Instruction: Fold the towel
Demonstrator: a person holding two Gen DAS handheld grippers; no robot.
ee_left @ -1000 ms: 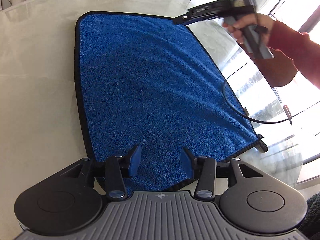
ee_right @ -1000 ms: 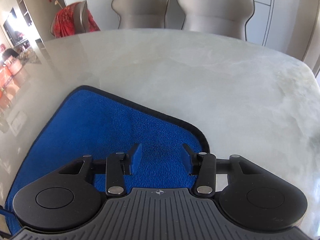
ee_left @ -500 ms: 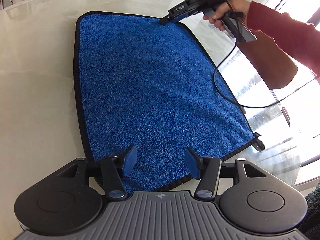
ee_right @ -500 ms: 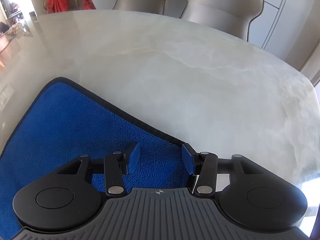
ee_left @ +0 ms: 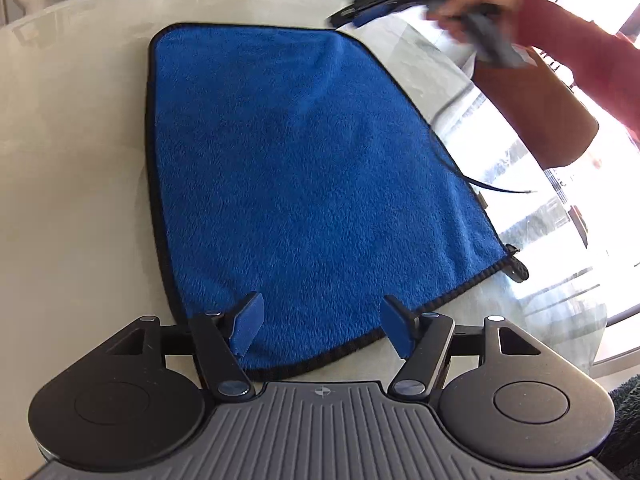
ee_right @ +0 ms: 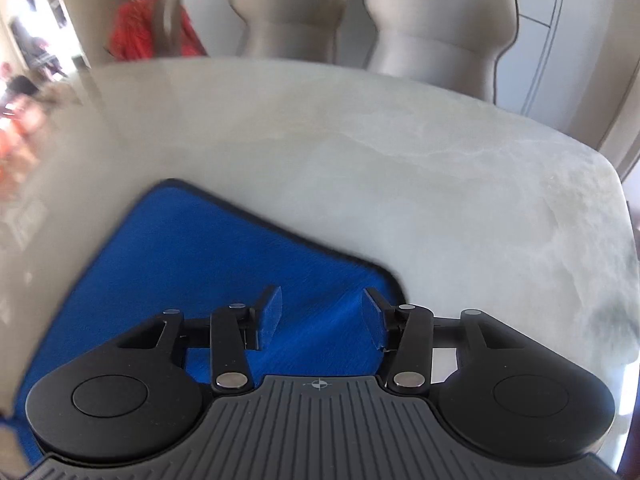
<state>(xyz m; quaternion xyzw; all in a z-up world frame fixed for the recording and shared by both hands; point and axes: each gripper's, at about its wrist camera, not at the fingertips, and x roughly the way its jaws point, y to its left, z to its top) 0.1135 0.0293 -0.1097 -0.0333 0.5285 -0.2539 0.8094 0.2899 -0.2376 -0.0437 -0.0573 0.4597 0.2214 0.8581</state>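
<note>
While left claw (ee_left: 320,326) tilts down opening over blue towel (ee_left: 304,168), nothing gripped, right claw (ee_right: 322,316) half-open, empty

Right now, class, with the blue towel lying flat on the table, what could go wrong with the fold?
1. The left hand-held gripper is opening over the near hem of the blue towel, gripping nothing; closing too shallow may catch only the black edging.
2. The right hand-held gripper is blurred above the far corner, so it could miss it.
3. The table looks glossy; the towel may slide.
</note>
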